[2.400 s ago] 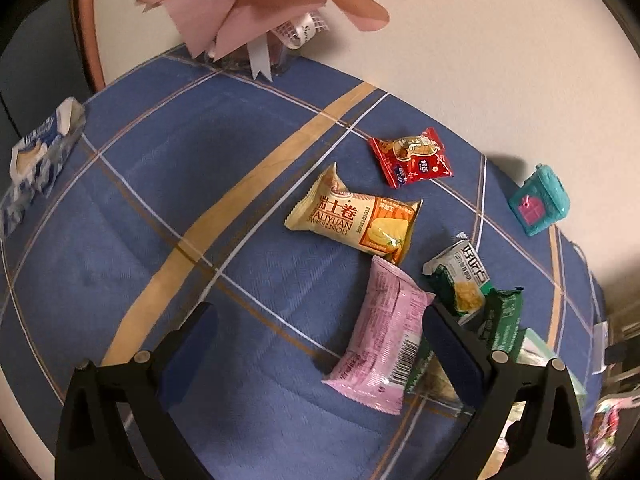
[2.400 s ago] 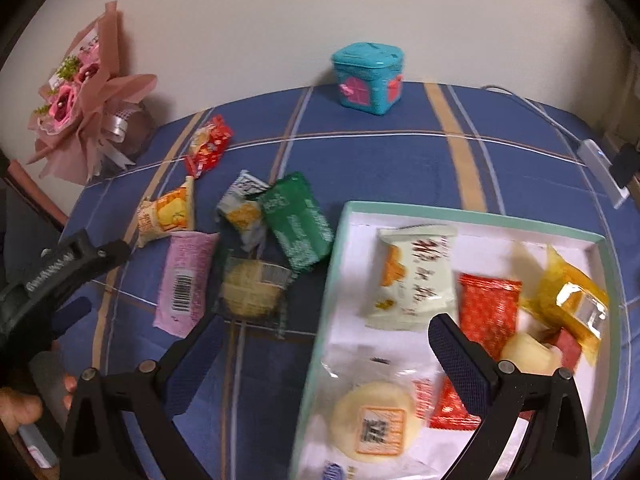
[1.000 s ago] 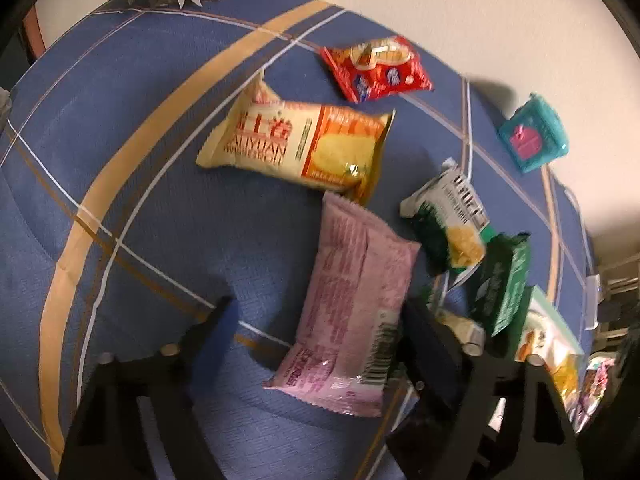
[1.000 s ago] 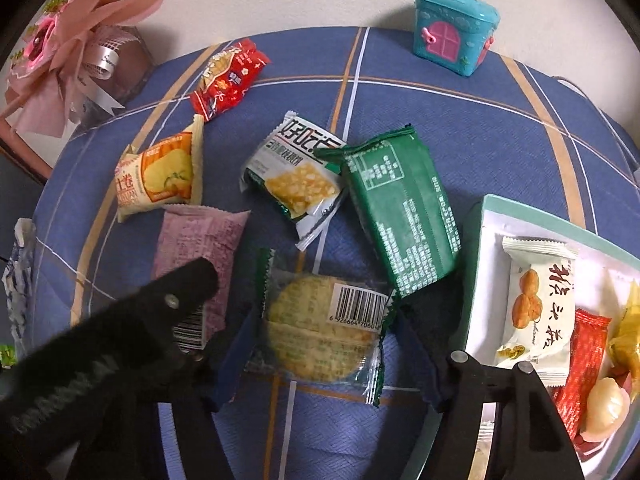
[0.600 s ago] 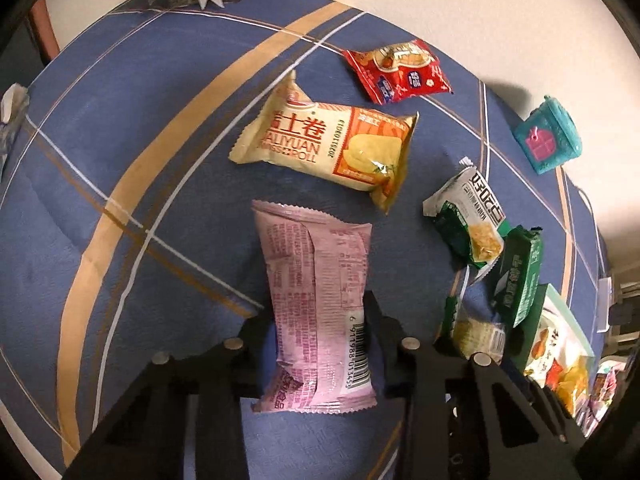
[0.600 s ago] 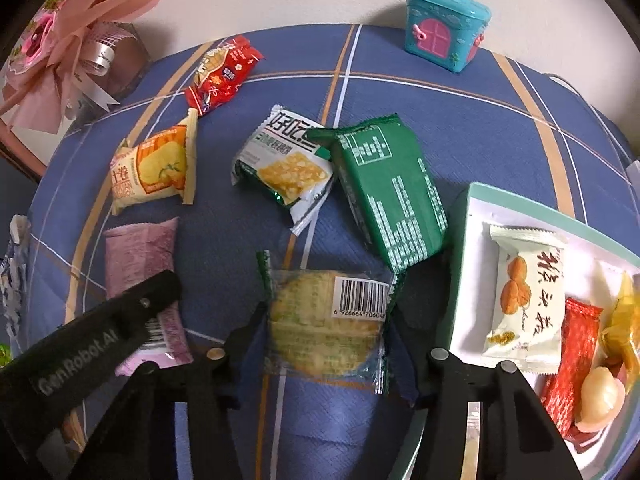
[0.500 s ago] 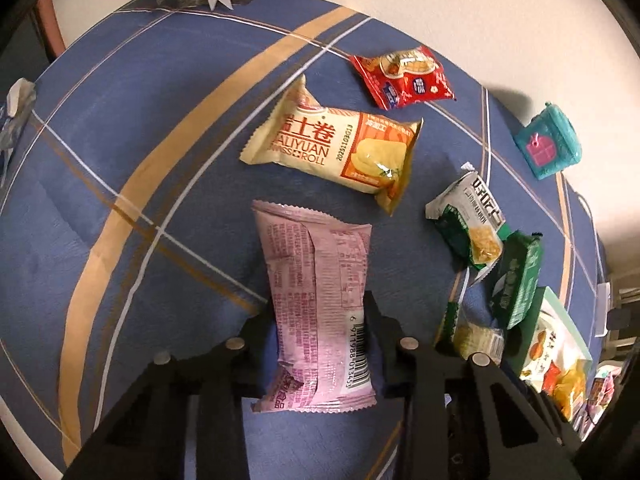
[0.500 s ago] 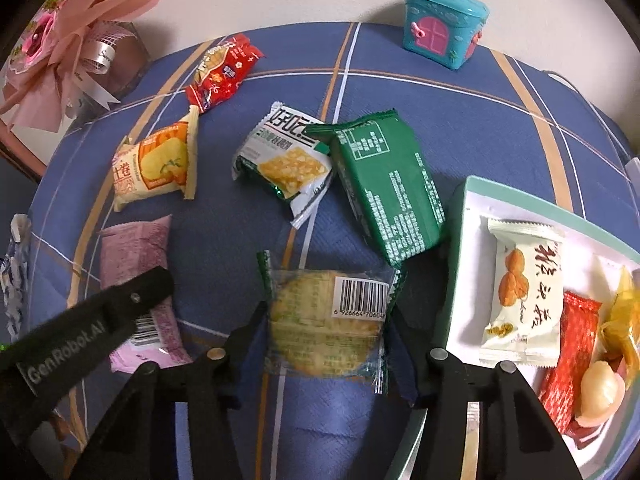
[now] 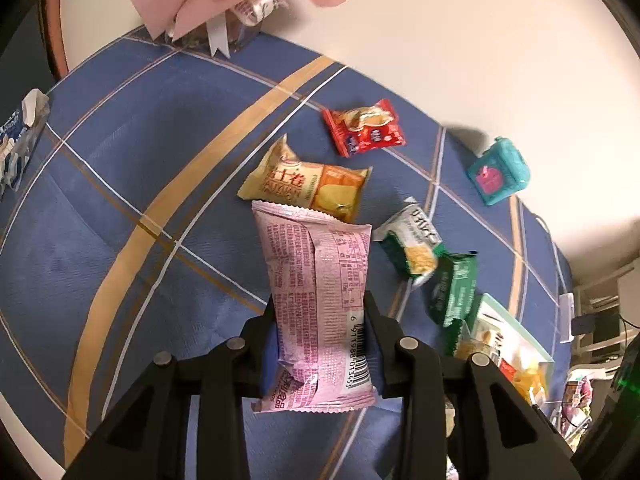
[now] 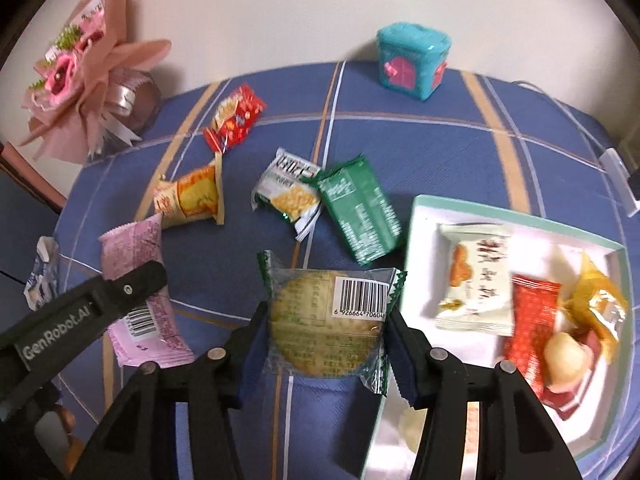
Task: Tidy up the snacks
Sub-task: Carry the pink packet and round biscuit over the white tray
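Pink wrapper [image 9: 320,304] sits clamped in the left gripper [image 9: 320,320]. Right gripper [image 10: 325,336] pinches the clear-wrapped round cracker [image 10: 324,320], beside the tray [image 10: 520,216].

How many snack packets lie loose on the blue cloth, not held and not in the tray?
4: red packet farthest back, yellow roll packet in front of it, white cracker packet mid-table, dark green packet beside the tray.

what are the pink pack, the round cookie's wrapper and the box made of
Pink pack: likely matte plastic film, given crimped zigzag ends and soft creases. Cookie wrapper: clear glossy film; the cookie shows through. Box: seemingly cardboard, with thin flat white walls and a mint rim.
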{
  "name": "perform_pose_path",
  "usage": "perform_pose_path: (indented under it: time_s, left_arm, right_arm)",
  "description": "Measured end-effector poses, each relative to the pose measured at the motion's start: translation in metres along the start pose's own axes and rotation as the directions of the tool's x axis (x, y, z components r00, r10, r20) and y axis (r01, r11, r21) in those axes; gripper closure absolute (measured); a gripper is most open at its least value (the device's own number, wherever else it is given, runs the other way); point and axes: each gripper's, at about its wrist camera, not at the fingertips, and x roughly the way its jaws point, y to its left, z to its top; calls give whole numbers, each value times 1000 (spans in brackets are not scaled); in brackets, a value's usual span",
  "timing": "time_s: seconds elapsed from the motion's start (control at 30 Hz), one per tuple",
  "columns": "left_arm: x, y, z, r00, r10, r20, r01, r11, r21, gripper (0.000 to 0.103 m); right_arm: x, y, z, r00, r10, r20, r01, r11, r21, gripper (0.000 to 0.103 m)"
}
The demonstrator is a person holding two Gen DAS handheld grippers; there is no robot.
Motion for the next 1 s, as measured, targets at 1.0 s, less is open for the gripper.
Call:
perform_pose_path:
  time_s: [1.0]
  left_arm:
    - [-16, -132, -55, 987, -156, -32, 159, 940, 302, 65]
  right_arm:
    - [-70, -181, -22, 987, -149, 61, 107, 889, 445, 46]
